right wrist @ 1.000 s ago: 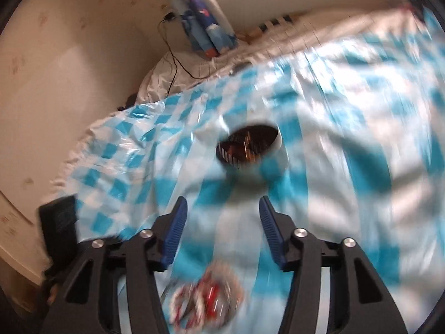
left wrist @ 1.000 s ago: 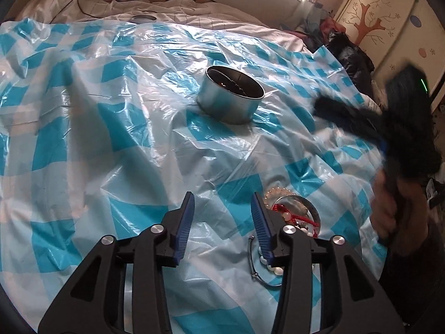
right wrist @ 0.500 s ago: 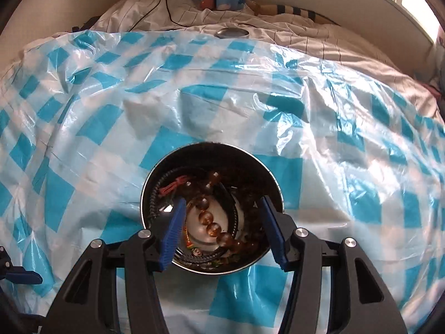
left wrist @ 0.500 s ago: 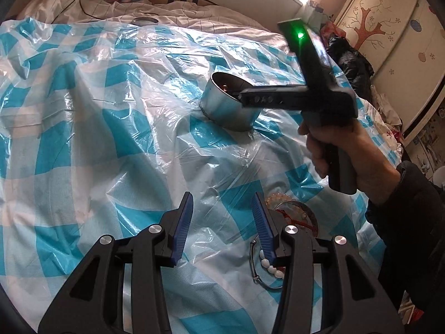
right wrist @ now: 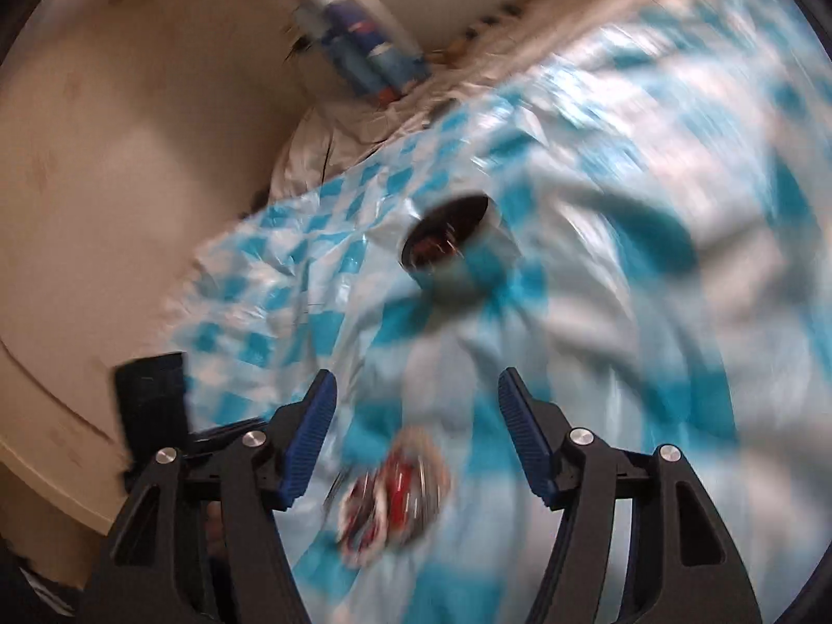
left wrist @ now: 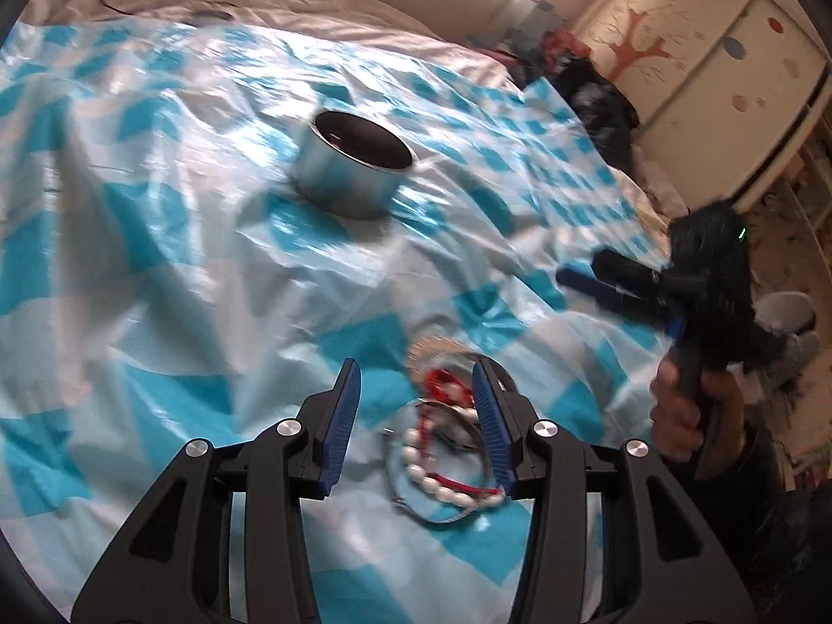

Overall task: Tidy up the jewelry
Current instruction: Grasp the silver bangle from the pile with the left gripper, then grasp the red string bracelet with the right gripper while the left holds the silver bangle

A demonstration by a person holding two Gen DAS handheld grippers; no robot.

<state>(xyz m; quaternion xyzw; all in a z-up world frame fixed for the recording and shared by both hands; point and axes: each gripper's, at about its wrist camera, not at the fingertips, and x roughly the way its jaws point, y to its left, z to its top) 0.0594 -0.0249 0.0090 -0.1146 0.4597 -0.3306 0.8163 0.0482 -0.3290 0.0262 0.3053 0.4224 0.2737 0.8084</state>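
The jewelry pile (left wrist: 442, 442) is lying on the checked sheet (left wrist: 156, 260) over the bed, near the viewer: a pearl strand, a metal bangle and red pieces tangled together. Up the bed, well apart from the pile, the tin (left wrist: 359, 164) is sitting upright with some beads already showing inside, so part of the sorting looks done while this pile is waiting to go in.

The left claw (left wrist: 416, 416) is hovering just over the pile, tilted downward, its jaws apart and gripping nothing. The right claw (right wrist: 416, 442) is opening its jaws with nothing between them, angled down toward the same pile; its view is blurred. In the left view a hand (left wrist: 686, 416) is gripping its handle, off to the right of the pile.
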